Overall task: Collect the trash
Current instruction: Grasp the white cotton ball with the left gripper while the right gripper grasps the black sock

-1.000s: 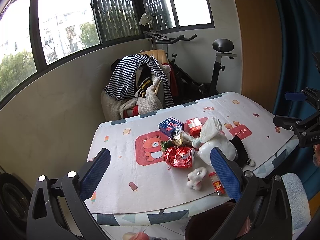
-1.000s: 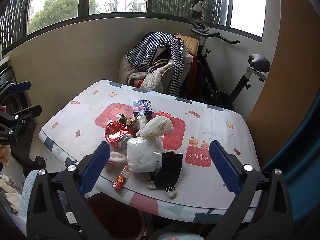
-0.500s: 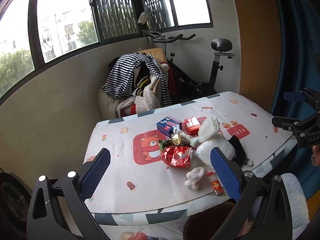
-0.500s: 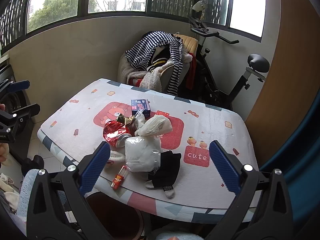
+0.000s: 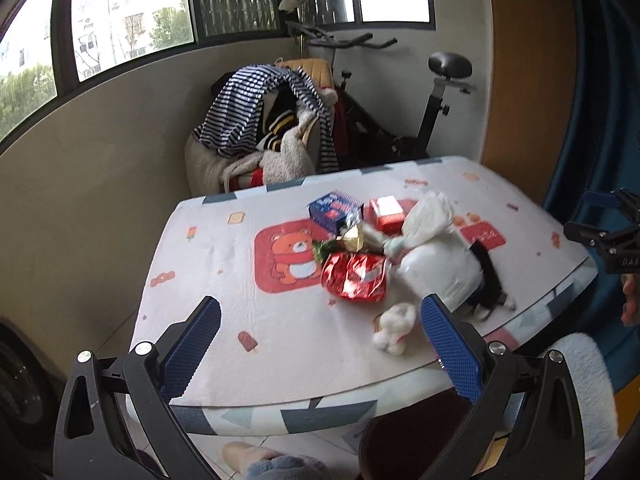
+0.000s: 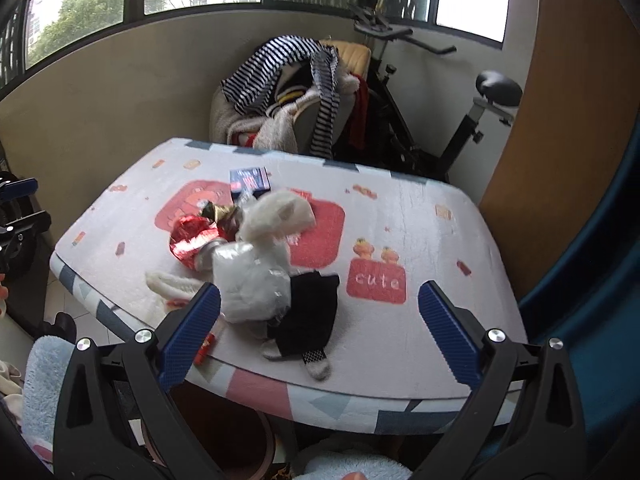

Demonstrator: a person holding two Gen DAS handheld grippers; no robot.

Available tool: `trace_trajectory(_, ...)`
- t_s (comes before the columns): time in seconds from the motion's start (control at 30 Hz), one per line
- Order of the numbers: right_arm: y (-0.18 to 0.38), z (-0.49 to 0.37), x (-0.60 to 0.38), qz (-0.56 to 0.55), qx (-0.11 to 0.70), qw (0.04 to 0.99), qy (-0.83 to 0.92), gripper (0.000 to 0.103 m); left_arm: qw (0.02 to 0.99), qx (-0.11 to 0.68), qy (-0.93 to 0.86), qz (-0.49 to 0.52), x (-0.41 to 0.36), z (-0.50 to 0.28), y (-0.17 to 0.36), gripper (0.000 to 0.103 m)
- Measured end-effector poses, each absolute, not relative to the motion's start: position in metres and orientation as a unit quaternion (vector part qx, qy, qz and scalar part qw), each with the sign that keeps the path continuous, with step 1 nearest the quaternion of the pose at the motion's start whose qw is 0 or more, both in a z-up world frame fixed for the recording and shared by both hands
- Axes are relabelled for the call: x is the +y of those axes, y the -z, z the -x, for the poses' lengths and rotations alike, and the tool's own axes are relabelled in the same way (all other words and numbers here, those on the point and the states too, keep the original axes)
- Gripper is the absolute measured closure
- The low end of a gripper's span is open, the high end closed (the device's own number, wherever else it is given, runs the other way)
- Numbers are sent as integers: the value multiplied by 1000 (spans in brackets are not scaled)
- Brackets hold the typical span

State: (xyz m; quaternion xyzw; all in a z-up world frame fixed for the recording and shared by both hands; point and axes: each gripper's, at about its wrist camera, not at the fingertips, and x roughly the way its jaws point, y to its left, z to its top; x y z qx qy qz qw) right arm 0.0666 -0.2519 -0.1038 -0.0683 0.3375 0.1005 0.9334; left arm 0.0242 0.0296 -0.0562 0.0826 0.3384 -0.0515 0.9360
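Two tools hover above the near edge of the worktop [image 5: 192,280], both with jaws spread wide and nothing between them. The left tool [image 5: 320,344] sits over the bare left half of the patterned cloth; the right tool [image 6: 318,330] hangs over the near right part, with the litter just beyond its left finger.

All the litter lies in one heap near the middle of the worktop. A shiny red foil wrapper [image 5: 356,276] lies at the heap's left side, with a gold wrapper [image 5: 352,239] just behind it. A blue carton [image 5: 334,211] and a small red box [image 5: 386,212] stand at the far side. A white plastic bag [image 5: 430,220] rests on a clear bag of white stuff [image 6: 252,284], and a black sock [image 6: 308,316] lies against that bag toward the near edge. A white fluffy item [image 5: 394,326] lies at the front of the heap.

A dark round bin [image 6: 224,436] stands on the floor under the near edge. Behind the worktop, a chair heaped with striped clothing [image 5: 256,120] stands beside an exercise bike [image 5: 436,100].
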Motion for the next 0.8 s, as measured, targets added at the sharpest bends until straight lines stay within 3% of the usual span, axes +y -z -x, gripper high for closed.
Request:
trace_trajectory(0.4, 210, -109, -260, 93, 426, 897, -80, 6, 938, 330, 91, -58, 17, -30, 106, 5)
trace_trajectory(0.57, 230, -143, -273, 42, 427, 901, -66, 7, 933, 349, 72, -43, 18, -37, 124, 5)
trace_trajectory(0.6, 233, -149, -275, 29, 429, 901, -66, 9, 931, 355, 77, -35, 21, -38, 127, 5)
trace_trajectory(0.67, 242, -165, -279, -2, 440, 895, -74, 29, 924, 372, 90, -12, 25, -42, 133, 5)
trace_trajectory(0.8, 260, -186, -279, -47, 456, 883, -96, 35, 920, 384, 73, 4, 30, -47, 142, 5)
